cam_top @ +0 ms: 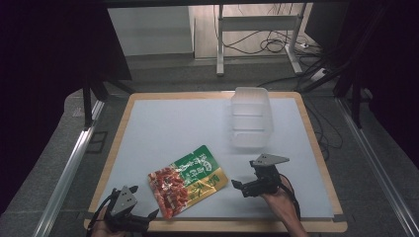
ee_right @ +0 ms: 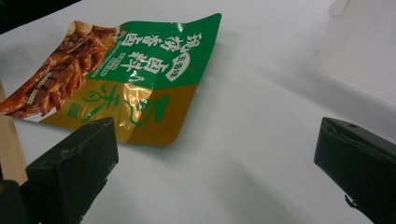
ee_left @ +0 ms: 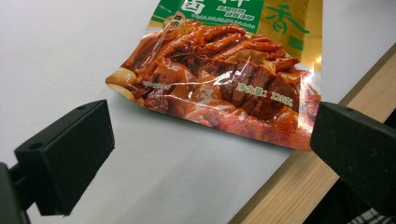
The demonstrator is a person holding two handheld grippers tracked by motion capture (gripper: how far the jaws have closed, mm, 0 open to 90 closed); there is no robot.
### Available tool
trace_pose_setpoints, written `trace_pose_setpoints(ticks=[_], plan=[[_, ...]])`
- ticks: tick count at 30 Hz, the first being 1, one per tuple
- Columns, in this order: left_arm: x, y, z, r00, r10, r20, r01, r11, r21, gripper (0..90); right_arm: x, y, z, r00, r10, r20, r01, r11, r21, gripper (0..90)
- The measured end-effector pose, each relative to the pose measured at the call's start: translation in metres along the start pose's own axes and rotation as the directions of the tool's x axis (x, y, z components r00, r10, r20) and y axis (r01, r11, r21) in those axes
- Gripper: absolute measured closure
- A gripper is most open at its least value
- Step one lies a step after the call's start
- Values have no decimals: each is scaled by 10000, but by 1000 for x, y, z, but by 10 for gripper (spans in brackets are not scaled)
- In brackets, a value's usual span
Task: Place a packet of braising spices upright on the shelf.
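Note:
A flat snack pouch (cam_top: 188, 180), green and gold at one end with a picture of red braised meat at the other, lies on the white mat near the front edge. My left gripper (cam_top: 143, 216) sits at the front left corner, open, with the meat end of the pouch (ee_left: 219, 70) just ahead of its jaws. My right gripper (cam_top: 242, 188) rests to the right of the pouch, open, and its left jaw is close to the gold end of the pouch (ee_right: 135, 70). Neither gripper holds anything.
A clear plastic container (cam_top: 252, 118) stands at the back right of the mat; its corner (ee_right: 359, 46) is seen ahead of my right gripper. The mat lies on a wooden board (cam_top: 316, 148) whose front edge (ee_left: 299, 186) runs beside the pouch. Metal rails flank the table.

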State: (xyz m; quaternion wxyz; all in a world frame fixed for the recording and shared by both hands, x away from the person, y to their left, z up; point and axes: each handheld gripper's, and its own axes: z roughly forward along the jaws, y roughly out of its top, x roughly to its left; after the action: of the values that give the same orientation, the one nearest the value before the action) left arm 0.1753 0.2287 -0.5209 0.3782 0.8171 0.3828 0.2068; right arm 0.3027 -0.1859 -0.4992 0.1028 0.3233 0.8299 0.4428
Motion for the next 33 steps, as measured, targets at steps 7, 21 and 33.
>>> trace_pose_setpoints(ticks=[7, 21, 33], plan=[[0, 0, 0, 10000, -15, 20, 15, 10000, 18, 0, 0, 6, 9, 10000, -52, -69, 52, 10000, -42, 0], [0, 0, 1, 9999, 110, 43, -111, 9999, 80, 0, 2, 19, 27, 9996, -80, -280, 76, 9998, -157, 0], [-1, 0, 1, 9999, 157, 39, -158, 9998, 102, 1, 6, 28, 50, 9985, -288, -476, 293, 9995, 106, 20]])
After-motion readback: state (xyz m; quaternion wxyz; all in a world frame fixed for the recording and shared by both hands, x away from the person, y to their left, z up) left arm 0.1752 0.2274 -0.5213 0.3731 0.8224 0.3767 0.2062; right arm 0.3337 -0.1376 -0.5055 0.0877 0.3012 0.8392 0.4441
